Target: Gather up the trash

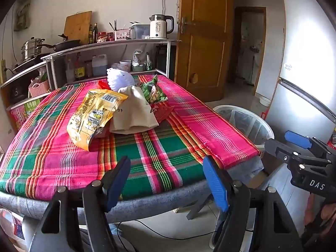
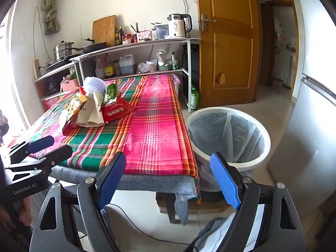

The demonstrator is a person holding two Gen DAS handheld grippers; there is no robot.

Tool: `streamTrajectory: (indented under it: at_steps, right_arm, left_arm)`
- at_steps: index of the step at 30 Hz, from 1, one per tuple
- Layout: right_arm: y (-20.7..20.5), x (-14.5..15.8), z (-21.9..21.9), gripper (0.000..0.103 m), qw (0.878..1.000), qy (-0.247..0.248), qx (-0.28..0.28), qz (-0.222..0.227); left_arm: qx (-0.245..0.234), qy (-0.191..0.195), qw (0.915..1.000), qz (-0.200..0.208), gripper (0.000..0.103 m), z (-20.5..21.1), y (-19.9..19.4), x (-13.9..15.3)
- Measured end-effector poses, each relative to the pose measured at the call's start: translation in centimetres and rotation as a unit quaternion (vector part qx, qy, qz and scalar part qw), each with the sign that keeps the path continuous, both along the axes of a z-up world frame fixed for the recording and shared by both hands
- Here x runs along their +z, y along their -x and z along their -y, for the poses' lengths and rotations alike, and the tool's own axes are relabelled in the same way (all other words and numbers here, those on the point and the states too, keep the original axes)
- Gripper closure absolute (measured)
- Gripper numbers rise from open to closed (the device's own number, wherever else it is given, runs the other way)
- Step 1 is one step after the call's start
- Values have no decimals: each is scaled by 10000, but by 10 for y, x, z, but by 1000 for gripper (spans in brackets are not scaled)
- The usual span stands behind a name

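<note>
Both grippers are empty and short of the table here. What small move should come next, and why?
Probably ease the left gripper forward over the near table edge toward the yellow snack bag. Its jaws stand open and empty, and that bag is the nearest piece of the trash pile. The lined bin waits beside the table near the right gripper, also open.
</note>
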State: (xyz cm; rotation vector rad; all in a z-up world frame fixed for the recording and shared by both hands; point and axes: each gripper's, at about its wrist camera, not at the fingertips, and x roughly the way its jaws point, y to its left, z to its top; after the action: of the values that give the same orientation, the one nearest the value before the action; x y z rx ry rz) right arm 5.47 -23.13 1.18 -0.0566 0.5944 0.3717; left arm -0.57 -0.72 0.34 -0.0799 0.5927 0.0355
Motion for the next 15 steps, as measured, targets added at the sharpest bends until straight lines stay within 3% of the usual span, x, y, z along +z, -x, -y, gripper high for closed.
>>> streamTrajectory:
  at_steps: [15]
  right_arm:
    - [5,1,2,20,10000,-5,-17,47]
  left_arm:
    - [-20,21,10000,47,30,0,4,-1]
